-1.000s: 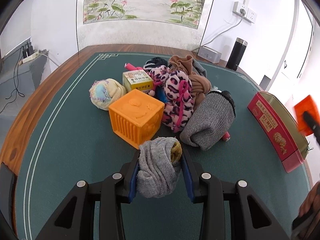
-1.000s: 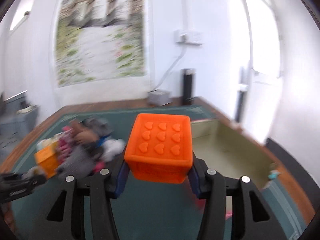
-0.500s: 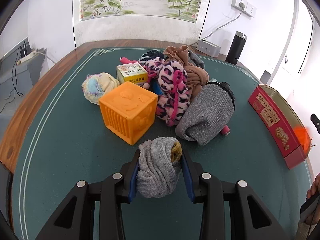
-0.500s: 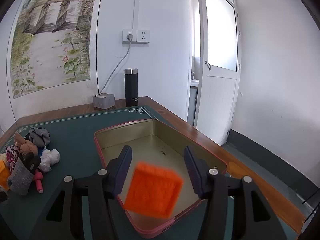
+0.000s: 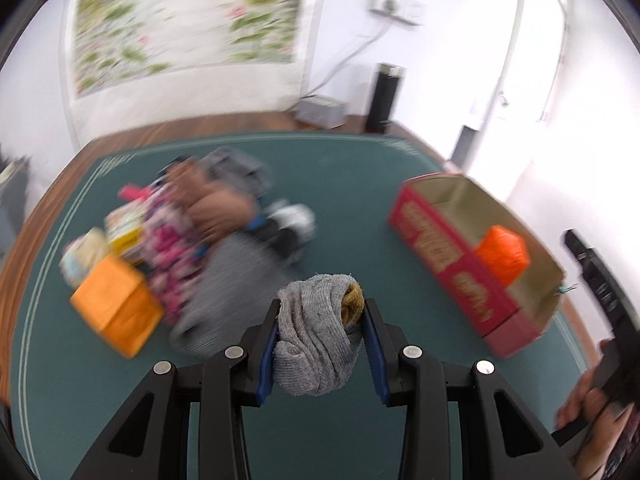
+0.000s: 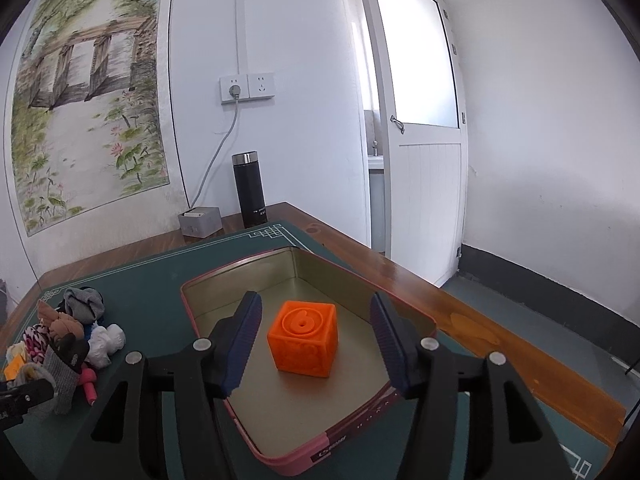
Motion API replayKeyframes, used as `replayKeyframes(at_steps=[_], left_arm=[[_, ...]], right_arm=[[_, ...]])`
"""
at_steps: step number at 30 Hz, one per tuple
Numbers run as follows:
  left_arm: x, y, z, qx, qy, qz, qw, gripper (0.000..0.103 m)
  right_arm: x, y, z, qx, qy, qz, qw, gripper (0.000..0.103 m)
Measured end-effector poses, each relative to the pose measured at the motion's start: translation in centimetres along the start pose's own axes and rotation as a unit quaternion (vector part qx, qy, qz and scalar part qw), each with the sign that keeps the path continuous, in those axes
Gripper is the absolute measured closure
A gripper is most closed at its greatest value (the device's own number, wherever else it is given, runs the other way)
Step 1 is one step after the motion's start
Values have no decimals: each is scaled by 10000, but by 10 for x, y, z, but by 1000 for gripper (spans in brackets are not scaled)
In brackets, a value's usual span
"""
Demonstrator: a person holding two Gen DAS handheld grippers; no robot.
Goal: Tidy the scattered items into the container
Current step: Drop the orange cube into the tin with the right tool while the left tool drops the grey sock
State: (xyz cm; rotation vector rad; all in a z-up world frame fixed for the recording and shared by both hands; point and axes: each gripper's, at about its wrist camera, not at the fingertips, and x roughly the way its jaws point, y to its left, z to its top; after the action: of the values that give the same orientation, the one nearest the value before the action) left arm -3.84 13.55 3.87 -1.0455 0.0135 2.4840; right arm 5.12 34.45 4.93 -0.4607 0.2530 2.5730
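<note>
Carrying: left gripper (image 5: 320, 344) clamping grey sock bundle (image 5: 316, 344); advisably releasing low over tin (image 6: 320, 268), beside orange cube (image 6: 303, 338). Right gripper (image 6: 316, 344) gaping, empty.

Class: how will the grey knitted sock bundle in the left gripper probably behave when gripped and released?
The grey knitted sock bundle bulges between the left gripper's fingers, so it's probably soft and light. Its wrinkled, fuzzy knit suggests good grip; dropped, it would likely flop, not roll.

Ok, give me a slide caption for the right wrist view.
Open right gripper above the orange cube resting in the tin.
</note>
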Motion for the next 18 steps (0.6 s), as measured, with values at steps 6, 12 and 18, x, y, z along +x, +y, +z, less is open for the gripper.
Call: replayKeyframes(at_steps=[6, 12, 18], left_arm=[[21, -41, 26, 91, -54, -343, 9994, 64], [52, -78, 63, 99, -64, -833, 9965, 64], [76, -108, 90, 91, -48, -1267, 9919, 64]], right_arm=[[3, -5, 0, 42, 63, -26, 10000, 35], [6, -11, 1, 107, 150, -154, 9997, 34], [4, -17, 3, 222, 165, -178, 9995, 34]])
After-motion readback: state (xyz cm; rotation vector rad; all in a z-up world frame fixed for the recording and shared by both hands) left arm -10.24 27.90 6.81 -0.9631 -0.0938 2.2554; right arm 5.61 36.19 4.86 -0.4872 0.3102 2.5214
